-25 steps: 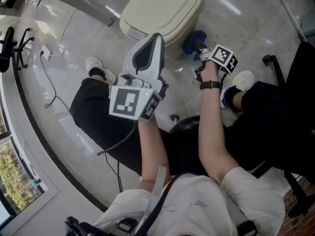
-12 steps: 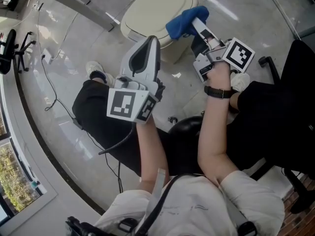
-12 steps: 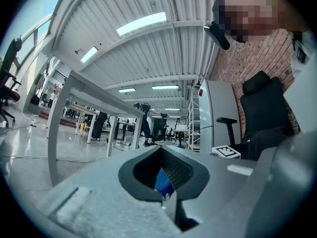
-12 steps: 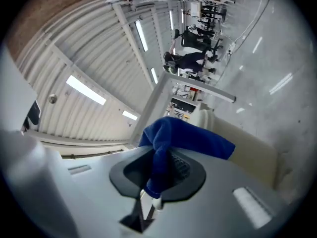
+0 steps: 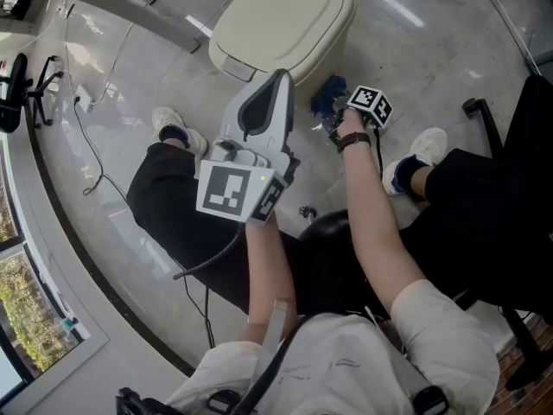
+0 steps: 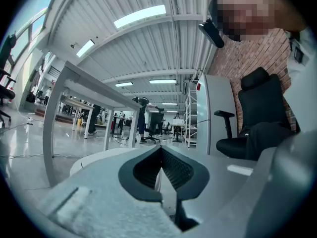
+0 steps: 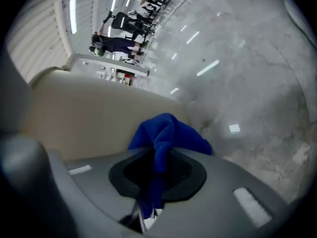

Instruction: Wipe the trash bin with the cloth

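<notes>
Centre frame, my left claw [image 5: 275,80] is held up, jaws together on nothing. Upper centre, the cream trash bin [image 5: 285,15] stands on the floor [image 5: 415,50]. Just right of it, my right claw [image 5: 335,115] clamps the blue cloth [image 5: 328,92] by the bin's side wall; I'd press flat and stroke evenly

A: Head view bright and even. We log white glare streaks on the glossy grey floor [image 5: 393,5].
B: Agreed. In the left gripper view we note the long white ceiling light panels [image 6: 141,15] burnt out. Both gripper views bend and darken at the rims, and the crumpled blue cloth [image 7: 168,133] looks soft and blurred.
</notes>
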`<state>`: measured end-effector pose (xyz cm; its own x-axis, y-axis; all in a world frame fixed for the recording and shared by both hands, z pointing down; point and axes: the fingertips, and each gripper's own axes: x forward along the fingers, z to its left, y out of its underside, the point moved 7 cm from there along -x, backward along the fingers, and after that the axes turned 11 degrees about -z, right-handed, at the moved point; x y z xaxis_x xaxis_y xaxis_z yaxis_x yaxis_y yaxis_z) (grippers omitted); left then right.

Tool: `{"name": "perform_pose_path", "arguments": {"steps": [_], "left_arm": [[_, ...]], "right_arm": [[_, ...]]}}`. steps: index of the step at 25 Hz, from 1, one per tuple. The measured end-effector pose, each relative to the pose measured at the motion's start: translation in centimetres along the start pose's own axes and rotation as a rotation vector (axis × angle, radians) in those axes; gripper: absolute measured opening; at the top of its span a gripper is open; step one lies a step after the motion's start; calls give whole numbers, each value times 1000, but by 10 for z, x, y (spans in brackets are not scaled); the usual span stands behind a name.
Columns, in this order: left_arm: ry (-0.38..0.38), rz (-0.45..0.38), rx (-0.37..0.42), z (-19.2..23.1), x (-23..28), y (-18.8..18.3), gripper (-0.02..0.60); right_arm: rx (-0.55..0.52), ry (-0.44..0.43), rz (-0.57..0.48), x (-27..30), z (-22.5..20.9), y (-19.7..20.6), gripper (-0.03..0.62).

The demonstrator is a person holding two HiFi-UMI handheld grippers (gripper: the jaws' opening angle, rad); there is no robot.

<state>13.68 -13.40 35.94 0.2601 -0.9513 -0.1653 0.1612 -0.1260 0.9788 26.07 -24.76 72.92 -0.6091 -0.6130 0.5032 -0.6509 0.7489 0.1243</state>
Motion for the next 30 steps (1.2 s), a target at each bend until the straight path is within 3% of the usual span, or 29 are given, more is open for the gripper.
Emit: {"name": "perform_pose_path", "arguments": {"steps": [2, 4, 8, 11, 16, 21, 25, 27, 30], "left_arm": [[-7, 67, 22, -2, -2, 8, 0], [-6, 65, 27, -3, -2, 11, 0], [18, 16, 40, -4, 3, 9, 0], [24, 12, 43, -6, 5, 6, 0], [25, -26, 15, -11, 8, -8, 0], [40, -63, 23, -13, 8, -17, 0], [42, -70, 18, -12, 7, -20, 0], [40, -71, 16, -11, 6, -21, 0], [34, -75, 13, -8, 5, -22, 0]], "right_arm": [[10, 81, -10, 15, -25, 3, 44], [-17, 114, 3, 26, -41, 3, 44], [-38, 109, 58, 36, -48, -7, 44], [-50, 57, 0, 23, -24, -28, 44], [-298, -207, -81, -45, 86, -56, 43], [-220, -651, -177, -137, 198, -79, 41], [-297, -875, -246, -168, 256, -102, 41], [-352, -851, -263, -158, 264, -110, 41], [-330, -602, -258, -120, 226, -112, 41]]}}
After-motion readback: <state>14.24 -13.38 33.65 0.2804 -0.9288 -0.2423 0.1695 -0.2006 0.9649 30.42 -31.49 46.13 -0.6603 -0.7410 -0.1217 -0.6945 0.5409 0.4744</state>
